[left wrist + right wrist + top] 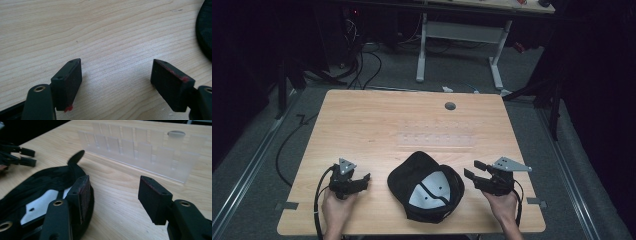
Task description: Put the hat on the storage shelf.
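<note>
Evidently both the left gripper [364,178] and right gripper [473,169] stood open and empty beside the upturned black cap [426,186], so a good grasp would probably have taken its rim from opposite sides.

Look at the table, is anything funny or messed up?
The black cap lies upside down between the left gripper and right gripper, its pale lining facing up. The left gripper's pads carry small red smears. Nothing looks spilled or broken.
</note>
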Motion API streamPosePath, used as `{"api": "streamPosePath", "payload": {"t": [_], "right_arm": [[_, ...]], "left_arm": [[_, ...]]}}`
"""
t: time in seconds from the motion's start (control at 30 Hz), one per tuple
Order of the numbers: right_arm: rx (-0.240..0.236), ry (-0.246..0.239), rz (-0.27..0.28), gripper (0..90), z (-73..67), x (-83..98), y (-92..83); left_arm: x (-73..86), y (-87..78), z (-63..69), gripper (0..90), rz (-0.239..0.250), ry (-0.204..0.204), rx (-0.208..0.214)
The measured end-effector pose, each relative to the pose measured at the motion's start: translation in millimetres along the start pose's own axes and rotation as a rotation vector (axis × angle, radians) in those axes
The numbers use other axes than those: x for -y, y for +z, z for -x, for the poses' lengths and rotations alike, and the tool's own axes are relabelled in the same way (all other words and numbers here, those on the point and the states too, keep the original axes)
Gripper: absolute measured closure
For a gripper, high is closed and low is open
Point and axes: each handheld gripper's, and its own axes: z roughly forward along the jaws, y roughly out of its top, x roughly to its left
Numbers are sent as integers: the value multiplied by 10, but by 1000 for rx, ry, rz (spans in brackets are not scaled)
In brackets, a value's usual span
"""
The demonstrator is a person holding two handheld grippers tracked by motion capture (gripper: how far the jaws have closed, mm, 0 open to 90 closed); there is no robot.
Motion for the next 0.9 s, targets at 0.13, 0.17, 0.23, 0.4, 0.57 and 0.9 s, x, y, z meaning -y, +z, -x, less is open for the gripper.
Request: {"api": "streamPosePath", "payload": {"t": [0.13,0.17,0.23,0.4,0.57,0.9], "right_arm": [[-20,-22,-2,431,-60,-62,21],[-24,-27,-5,431,-69,-71,29],[-34,-36,-6,431,-97,-92,55],[-66,-55,-12,426,-170,-153,130],[-88,-72,-37,419,-237,-208,249],[-123,-89,-95,400,-287,-255,496]], "left_arm": [[0,0,0,253,0,0,0],[0,0,0,253,0,0,0],[0,0,0,253,0,0,0],[0,0,0,253,0,0,0],[0,0,0,253,0,0,0],[0,0,0,253,0,0,0]]}}
